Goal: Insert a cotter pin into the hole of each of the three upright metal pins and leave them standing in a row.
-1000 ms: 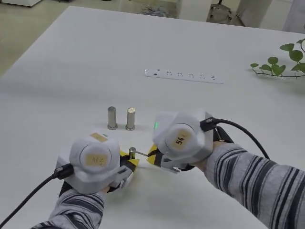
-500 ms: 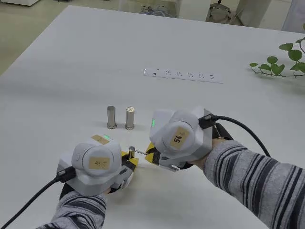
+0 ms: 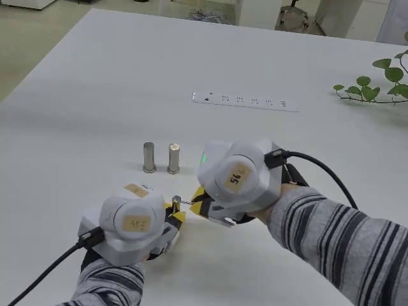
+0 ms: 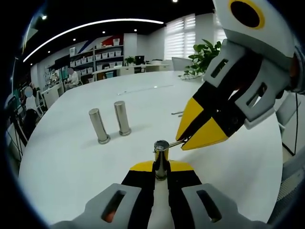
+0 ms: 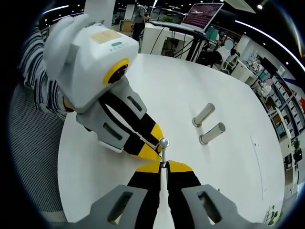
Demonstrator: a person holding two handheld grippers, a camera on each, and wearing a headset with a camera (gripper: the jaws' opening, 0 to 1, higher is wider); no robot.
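Cotter pin (image 4: 175,142) meeting third pin (image 4: 161,160)

The left gripper (image 4: 162,168) is clamping the third pin low on its shaft, its jaws drawn together on the metal and holding it upright on the table (image 3: 95,95). The right gripper (image 5: 163,167) is hanging just to the right of the third pin, with its jaws pinched tight on the cotter pin. The cotter pin is lying roughly level and pointing at the third pin, and its tip is touching the side of the third pin just under the top. Whether that tip is sitting inside the hole cannot be told. The yellow tips of the two grippers are facing each other across the third pin, near one another but apart.

A free pin (image 3: 173,158) is standing upright straight beyond the third pin, and the other pin (image 3: 149,157) is standing upright beyond the third pin and a little to its left. A power strip (image 3: 245,100) is lying well beyond the third pin, and a plant (image 3: 382,83) is trailing over the table far off to its right. Striped sleeves (image 3: 331,242) are showing behind the grippers, on the near side of the third pin.
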